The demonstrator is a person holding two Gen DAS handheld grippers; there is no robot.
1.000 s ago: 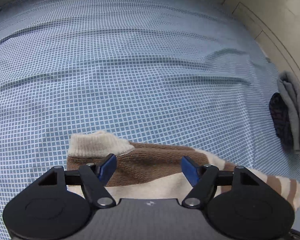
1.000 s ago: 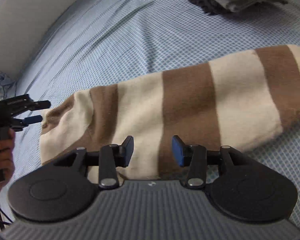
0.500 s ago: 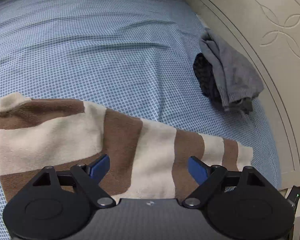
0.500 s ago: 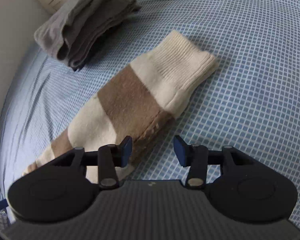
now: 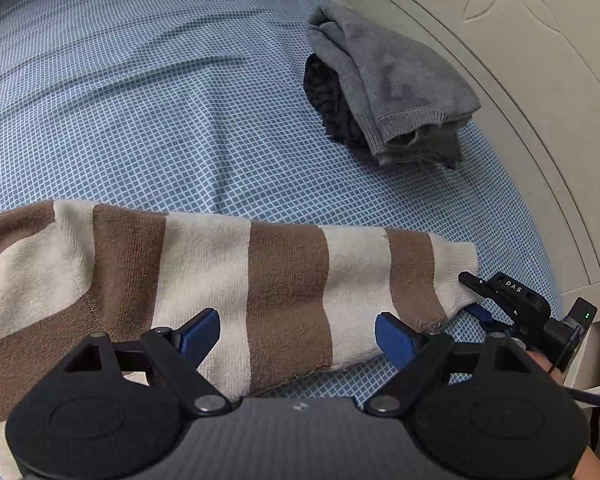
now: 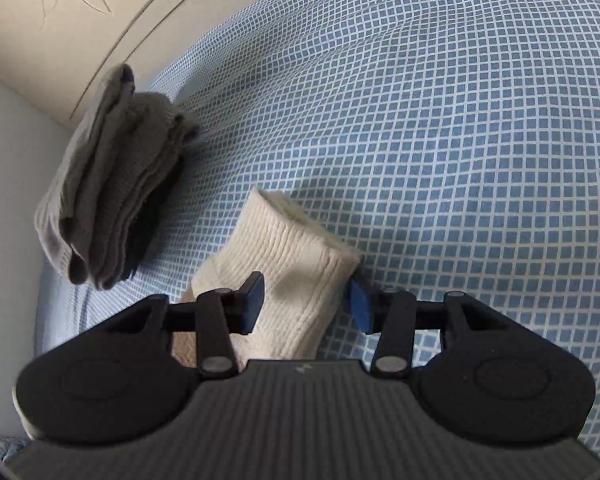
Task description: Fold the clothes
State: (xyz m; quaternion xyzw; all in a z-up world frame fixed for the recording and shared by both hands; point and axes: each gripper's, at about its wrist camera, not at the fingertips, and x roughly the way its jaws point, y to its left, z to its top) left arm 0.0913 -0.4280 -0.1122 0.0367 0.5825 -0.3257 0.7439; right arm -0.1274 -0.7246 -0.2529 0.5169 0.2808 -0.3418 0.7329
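My left gripper [image 5: 298, 334] hangs wide over the striped sweater [image 5: 204, 276] spread on the blue checked bedsheet [image 5: 148, 112]. My right gripper [image 6: 306, 300] straddles its cream cuff [image 6: 288, 256], jaws apart, perhaps touching. Folded grey clothes [image 5: 396, 92] lie near the carved headboard [image 5: 520, 52].

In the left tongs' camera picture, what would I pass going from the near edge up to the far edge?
Left tongs → striped brown-and-cream sweater sleeve → bare blue checked bedsheet → folded grey clothes pile → cream headboard.
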